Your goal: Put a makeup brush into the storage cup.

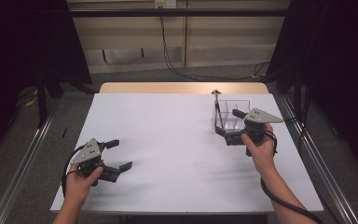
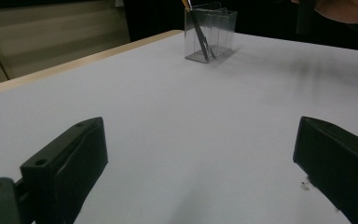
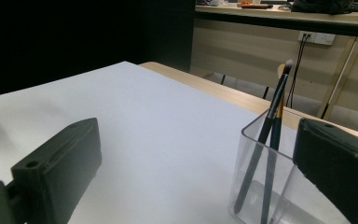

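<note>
While the right tool (image 1: 230,123) hovers wide open beside the clear holder (image 1: 233,113) at the frame's right, 2 brushes (image 3: 269,140) already stand inside, and the left tool (image 1: 116,155), equally wide, idles empty at lower left.

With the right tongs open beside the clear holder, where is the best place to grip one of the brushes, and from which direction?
Probably the upper shaft of the brushes, where they rise above the rim of the clear holder. They lean against its wall, bristles up, so the right tongs should come from above and close across the thin shaft, then lift along its tilt.
</note>
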